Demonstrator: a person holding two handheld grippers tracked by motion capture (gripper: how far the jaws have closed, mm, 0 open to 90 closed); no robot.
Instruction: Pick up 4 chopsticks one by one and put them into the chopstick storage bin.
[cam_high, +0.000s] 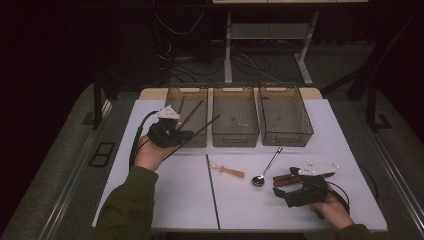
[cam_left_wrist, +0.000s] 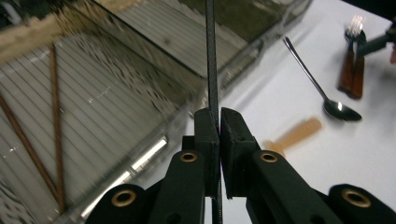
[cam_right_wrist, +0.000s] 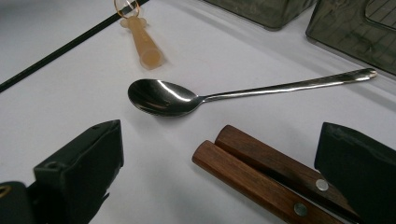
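A black chopstick (cam_left_wrist: 211, 60) is pinched in the left claw (cam_high: 169, 134) beside the left bin (cam_high: 186, 102).

The right claw (cam_high: 295, 190) rests wide open on the table (cam_high: 170, 200), its jaws either side of two wooden handles (cam_right_wrist: 266, 175), near a spoon (cam_right_wrist: 163, 98).

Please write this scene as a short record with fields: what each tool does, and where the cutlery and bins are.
left tool: shut on black chopstick, above left bin
right tool: open, around two wooden handles lying on table
left bin contents: two brown chopsticks
other bins: middle bin, right bin
spoon: on table, beside handles
second black chopstick: on table
tan tool: on table, beyond spoon
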